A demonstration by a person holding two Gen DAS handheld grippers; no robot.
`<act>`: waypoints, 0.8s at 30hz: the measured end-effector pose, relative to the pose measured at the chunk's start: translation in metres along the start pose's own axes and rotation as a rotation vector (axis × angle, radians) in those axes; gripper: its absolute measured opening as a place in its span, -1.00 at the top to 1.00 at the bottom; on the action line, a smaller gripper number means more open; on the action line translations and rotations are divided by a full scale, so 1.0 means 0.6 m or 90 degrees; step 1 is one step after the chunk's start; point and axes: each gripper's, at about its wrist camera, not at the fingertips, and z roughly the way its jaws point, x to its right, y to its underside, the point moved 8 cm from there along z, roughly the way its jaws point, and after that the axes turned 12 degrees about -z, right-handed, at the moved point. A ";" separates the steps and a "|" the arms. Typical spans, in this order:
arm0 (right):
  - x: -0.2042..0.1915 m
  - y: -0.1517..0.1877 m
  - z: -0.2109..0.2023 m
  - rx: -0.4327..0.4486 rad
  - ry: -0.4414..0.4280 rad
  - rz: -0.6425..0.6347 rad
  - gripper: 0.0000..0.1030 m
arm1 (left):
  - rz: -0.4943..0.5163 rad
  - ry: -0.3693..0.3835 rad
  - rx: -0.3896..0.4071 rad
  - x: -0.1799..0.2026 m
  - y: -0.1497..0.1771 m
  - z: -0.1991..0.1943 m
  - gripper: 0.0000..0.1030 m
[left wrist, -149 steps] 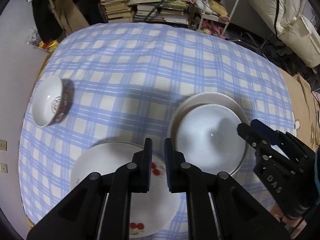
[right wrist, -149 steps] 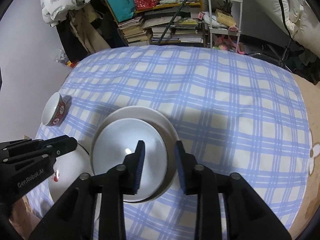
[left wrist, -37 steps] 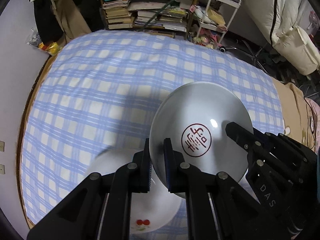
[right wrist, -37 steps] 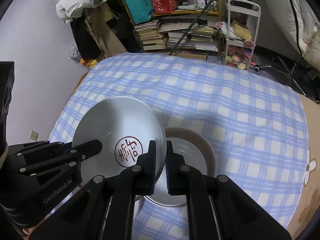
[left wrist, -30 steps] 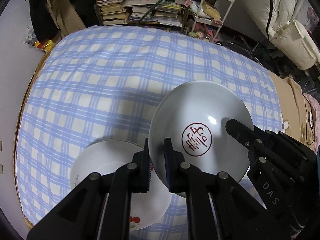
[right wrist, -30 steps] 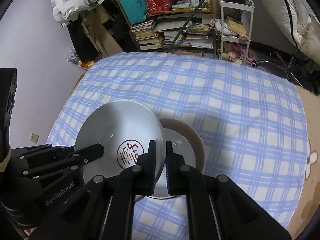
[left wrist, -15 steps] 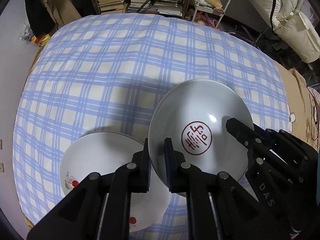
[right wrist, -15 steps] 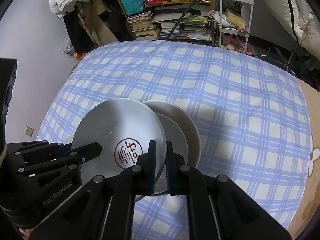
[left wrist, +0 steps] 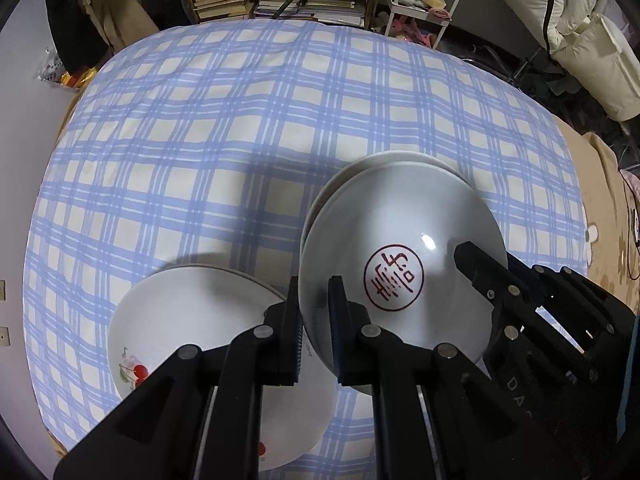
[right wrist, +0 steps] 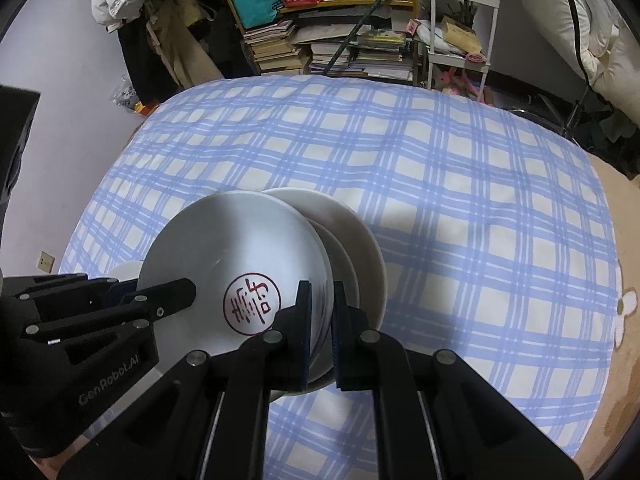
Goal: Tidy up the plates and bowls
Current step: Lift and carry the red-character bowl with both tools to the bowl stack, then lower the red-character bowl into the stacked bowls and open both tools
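A white bowl (left wrist: 400, 232) with a red seal mark inside hangs level between both grippers. My left gripper (left wrist: 315, 294) is shut on its left rim. My right gripper (right wrist: 321, 294) is shut on the bowl (right wrist: 240, 248) at the opposite rim. The right gripper's fingers (left wrist: 476, 260) show at the right of the left wrist view. Just below the bowl, a stack of plates (right wrist: 360, 248) rests on the checked cloth, its far rim (left wrist: 384, 158) peeking out. A white plate with cherries (left wrist: 180, 332) lies left of the stack, partly under my left gripper.
The round table (left wrist: 240, 120) wears a blue-and-white checked cloth. Behind it stand piles of books (right wrist: 340, 52), a white trolley (right wrist: 460, 32) and hanging clothes (right wrist: 160, 20). A brown floor (right wrist: 624, 360) lies to the right.
Both grippers have come down together with the seal bowl, which is now close over the plate stack. Five seconds ago both were open and held nothing.
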 end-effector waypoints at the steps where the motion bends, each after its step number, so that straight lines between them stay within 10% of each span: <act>1: 0.002 0.002 0.001 0.000 0.006 0.003 0.81 | -0.004 0.004 -0.003 0.001 0.002 0.001 0.81; 14: -0.001 -0.001 -0.003 0.027 0.014 -0.008 0.72 | -0.035 0.011 0.025 -0.004 -0.006 -0.020 0.82; 24: -0.005 -0.021 -0.033 0.074 0.044 -0.046 -0.08 | -0.019 -0.025 0.076 -0.020 -0.018 -0.066 0.78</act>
